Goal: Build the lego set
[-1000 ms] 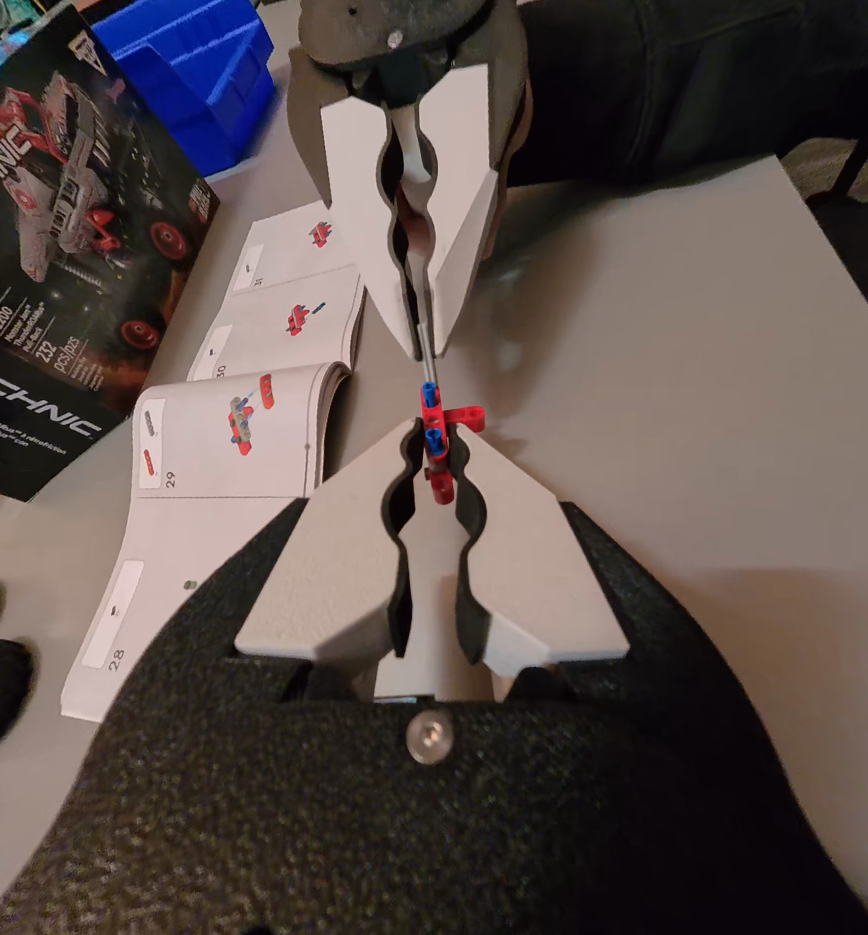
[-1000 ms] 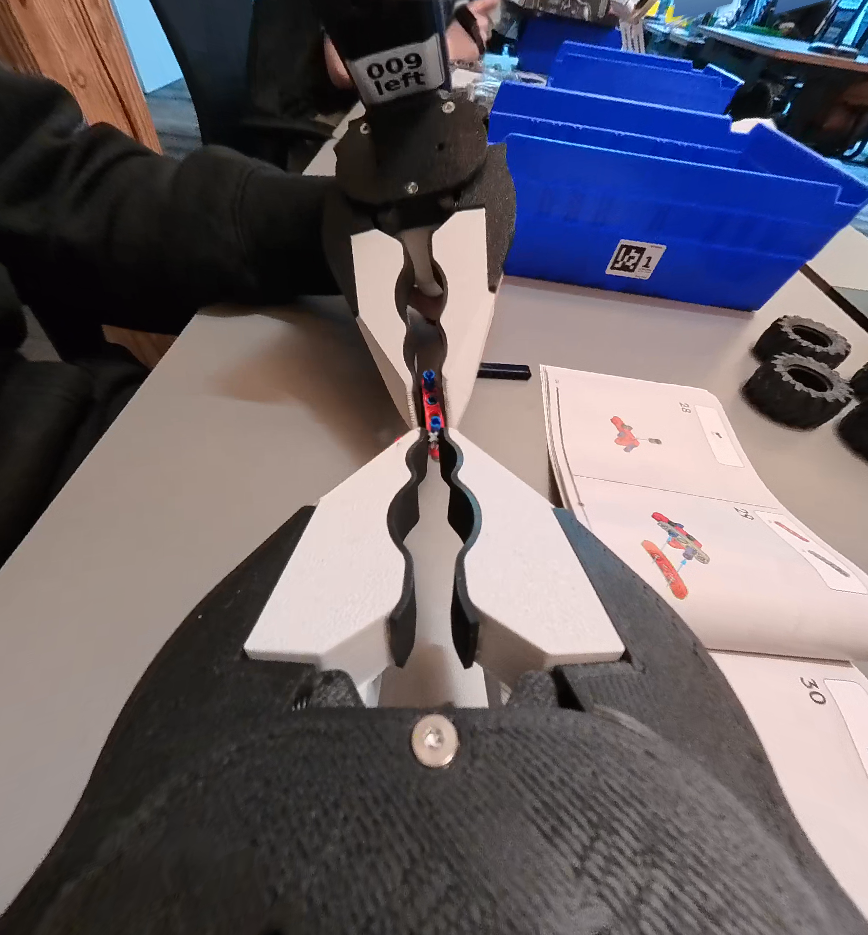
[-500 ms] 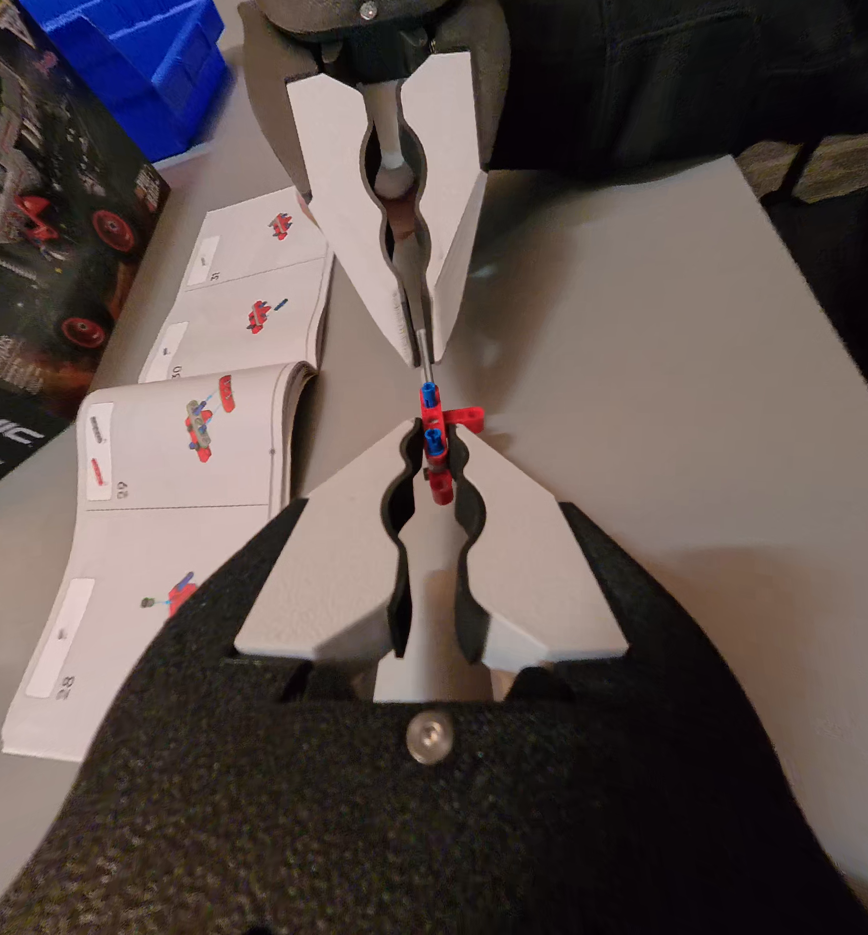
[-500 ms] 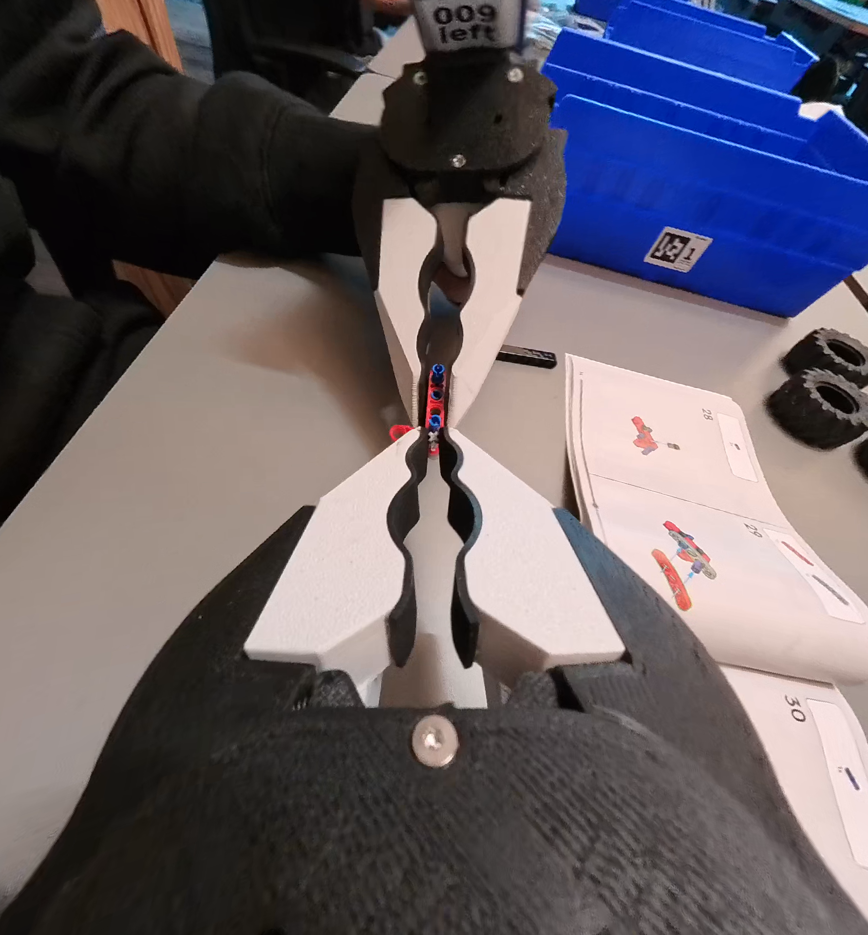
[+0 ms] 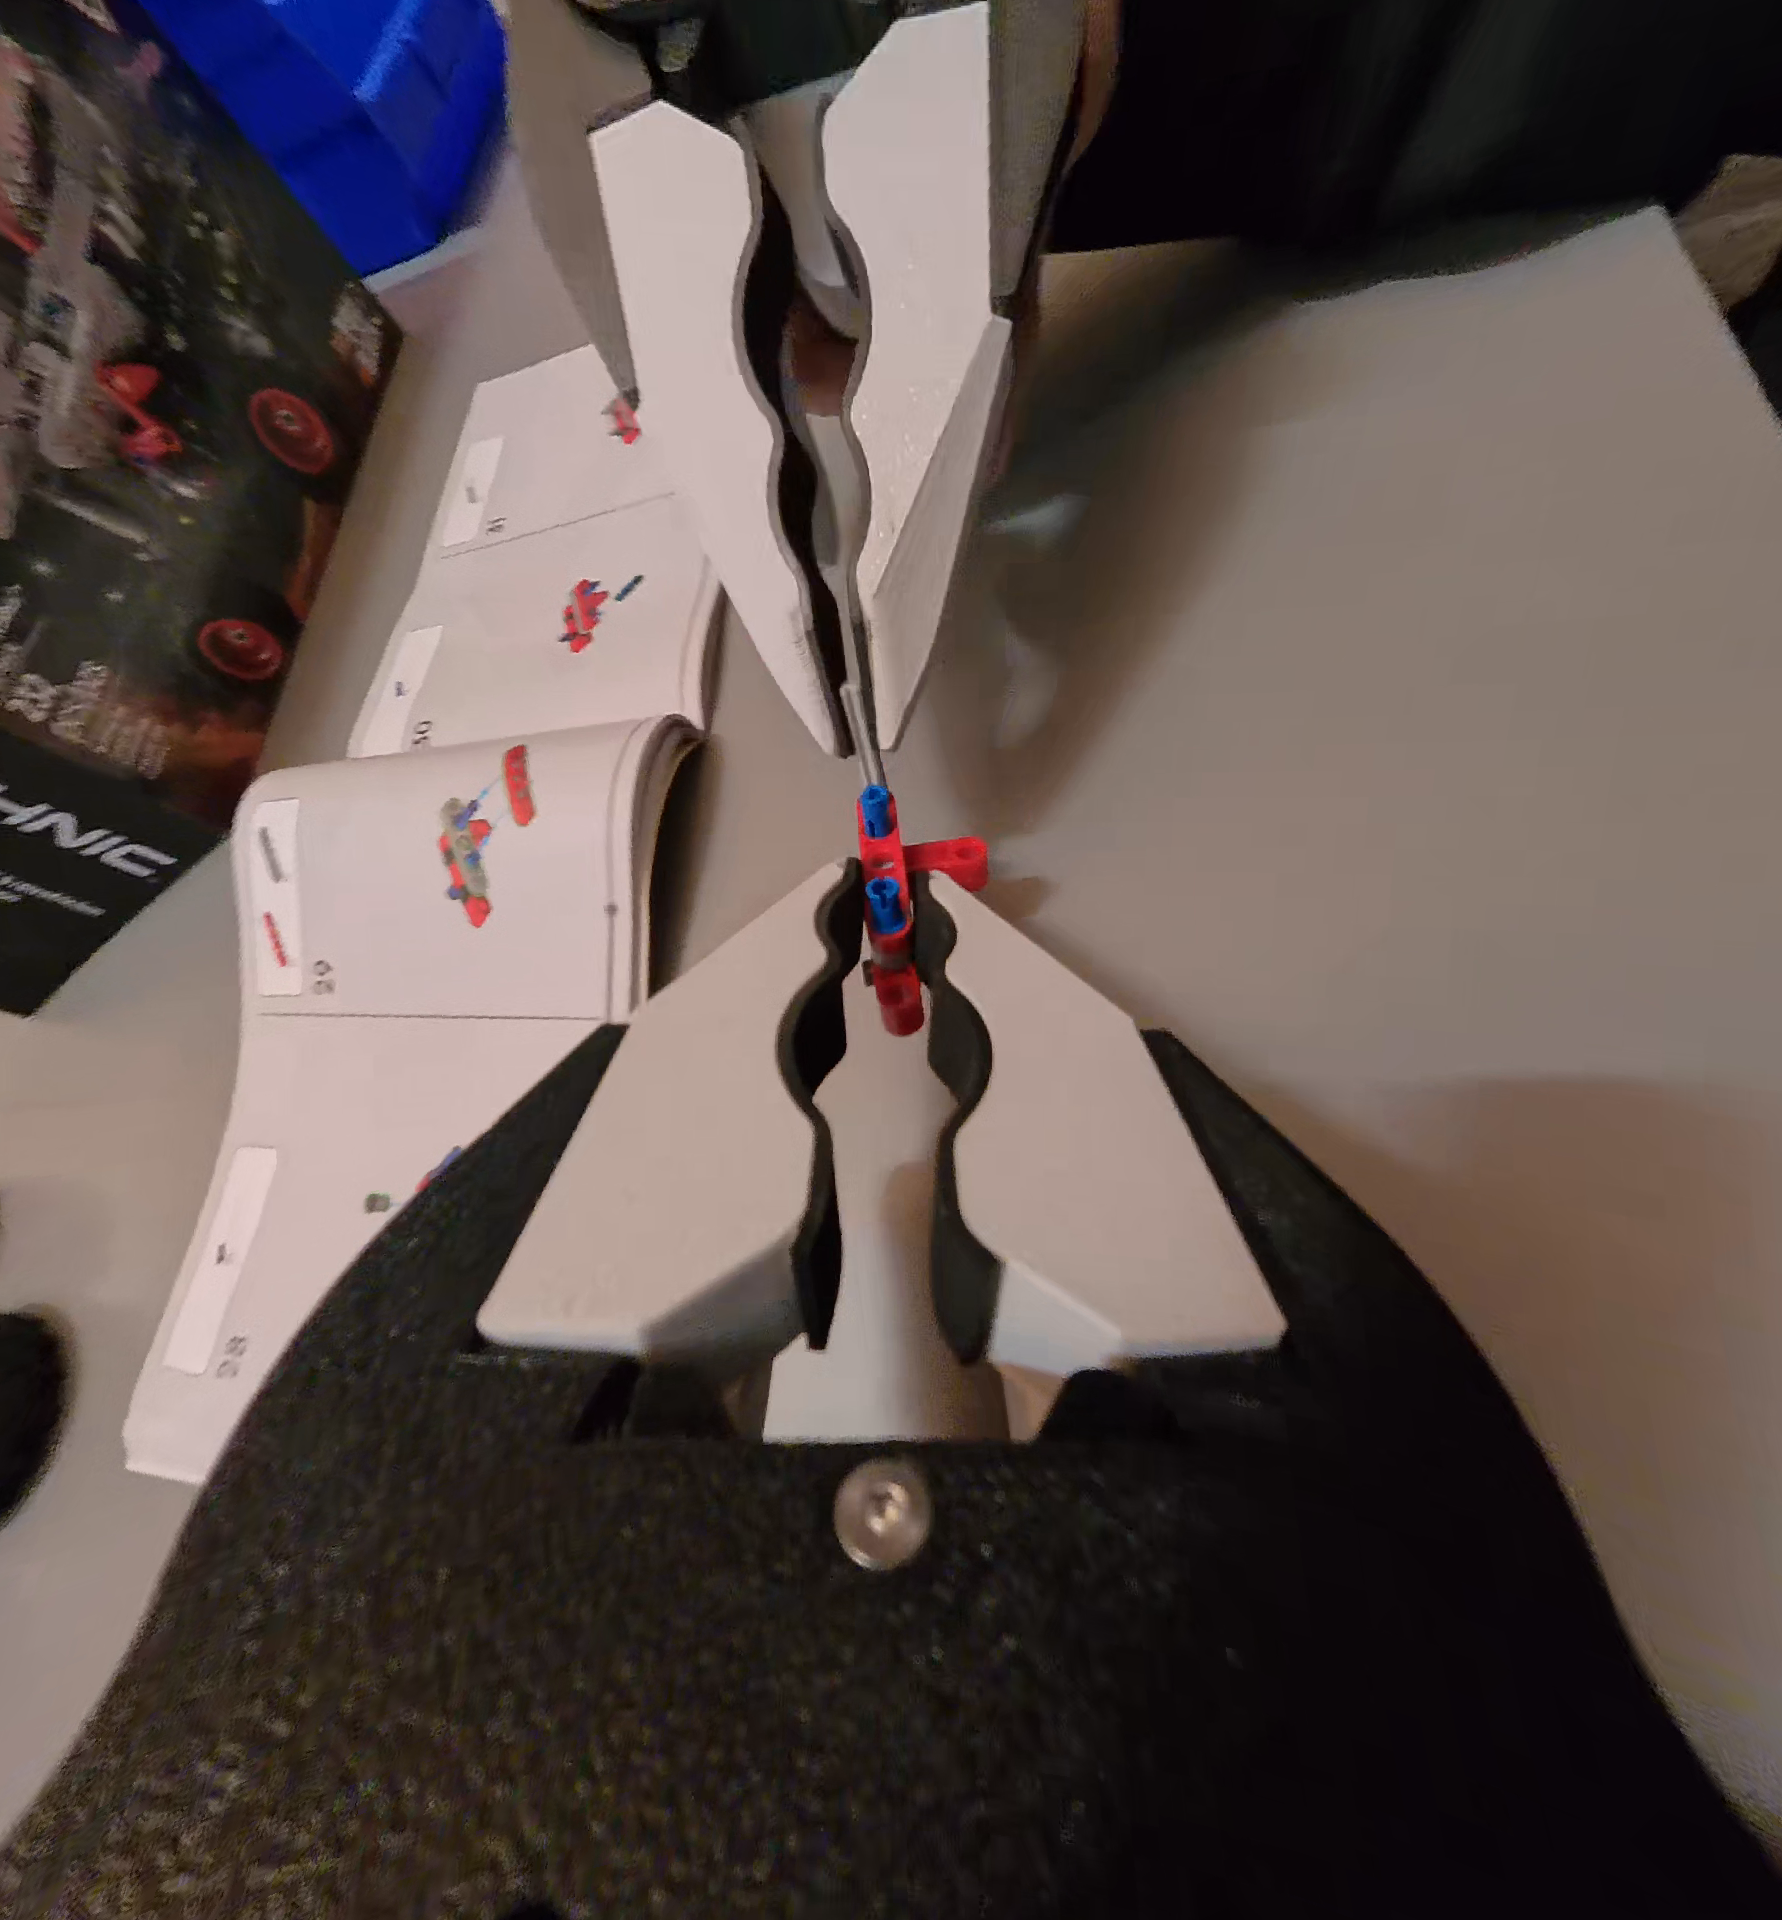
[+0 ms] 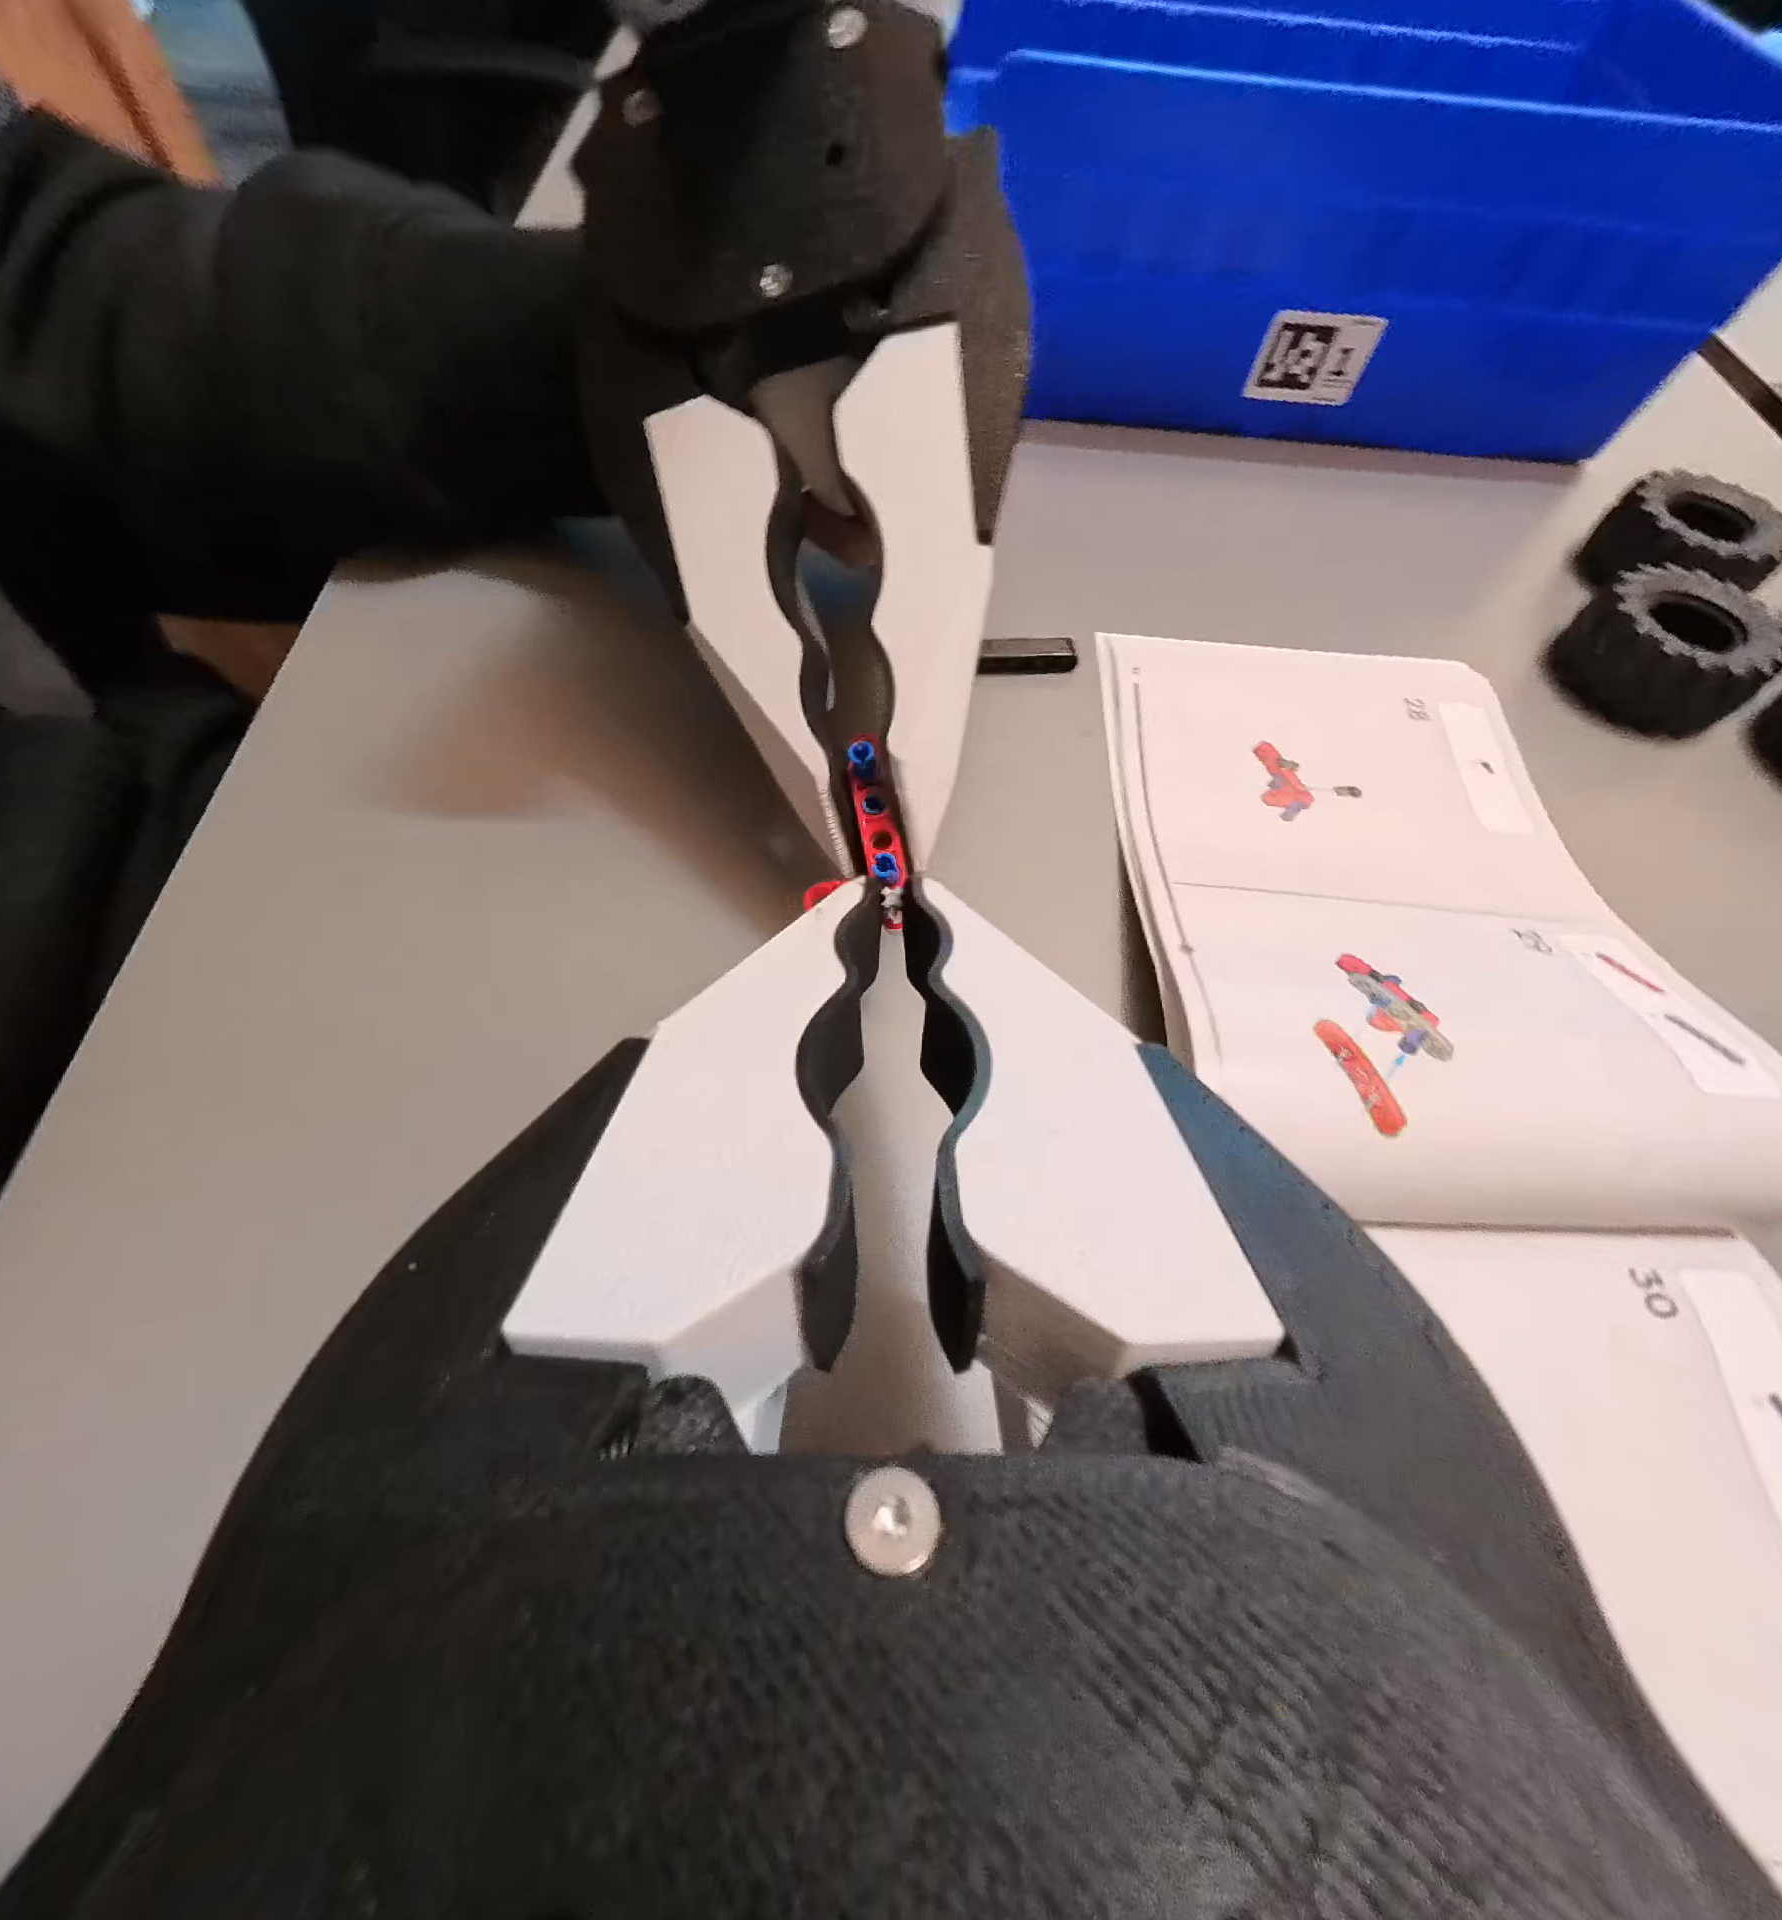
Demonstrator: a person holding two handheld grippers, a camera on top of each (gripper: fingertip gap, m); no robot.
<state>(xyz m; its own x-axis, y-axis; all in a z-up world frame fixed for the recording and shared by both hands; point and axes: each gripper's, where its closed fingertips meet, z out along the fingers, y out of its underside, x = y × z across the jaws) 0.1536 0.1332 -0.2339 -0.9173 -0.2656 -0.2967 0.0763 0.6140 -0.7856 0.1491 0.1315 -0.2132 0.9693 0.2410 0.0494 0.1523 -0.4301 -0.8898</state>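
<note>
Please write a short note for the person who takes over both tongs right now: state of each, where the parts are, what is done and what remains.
Left tongs: shut on the red beam assembly with blue pins, held above the table.
Right tongs: shut on a thin grey axle, its tip at the top end of the beam.
Done: pins are in the beam. Axle seating: cannot tell.
Left: the rest of the build. The instruction booklet lies open; black tyres and the blue bin wait behind it.

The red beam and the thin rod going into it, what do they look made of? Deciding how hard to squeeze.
The red beam, pinched in the left gripper, looks like hard moulded plastic: saturated colour, slight gloss, crisp round holes, blue pins alike. The thin rod in the right gripper is pale grey and matte; probably plastic too, though metal can't be excluded.
</note>
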